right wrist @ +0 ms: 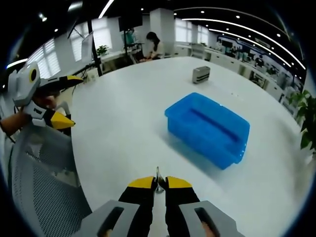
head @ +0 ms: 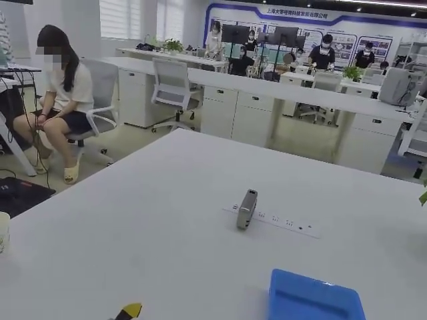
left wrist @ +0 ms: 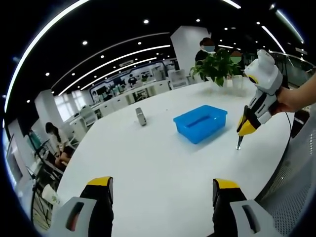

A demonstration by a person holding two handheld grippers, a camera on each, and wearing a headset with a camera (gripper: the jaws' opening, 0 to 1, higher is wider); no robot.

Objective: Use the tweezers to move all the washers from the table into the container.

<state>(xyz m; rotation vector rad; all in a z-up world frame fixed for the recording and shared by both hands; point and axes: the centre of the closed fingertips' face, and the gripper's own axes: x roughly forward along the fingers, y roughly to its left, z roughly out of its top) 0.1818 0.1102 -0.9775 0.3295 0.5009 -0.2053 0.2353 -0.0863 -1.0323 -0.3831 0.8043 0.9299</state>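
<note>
The biggest thing is the white surface [head: 167,220]. It is wide and smooth, so little things will likely slide on it.

Next is the blue container [left wrist: 207,131]. It sits on the surface, in front of both grippers. It looks like thin plastic (so it is likely light and may scoot if bumped). It has low walls and an open top, and nothing can be made out inside it.

The left gripper [left wrist: 163,181] hangs over the surface with its jaws spread wide and nothing between them. The right gripper [right wrist: 159,183] has its jaws pressed together on the tweezers [right wrist: 158,174]. The thin metal tips poke out in front and point down at the surface, near the container.

The tweezers look stiff, thin and a bit springy. Squeezing them too hard could make them twist or slip out.

The washers are the smallest things. They cannot be picked out on the surface; they are too small to tell. Some dark specks lie by a small grey box [head: 246,209], but what they are is not clear. Washers should be flat, hard, light and slippery. The best hold is likely on the rim, with one tip through the hole.
</note>
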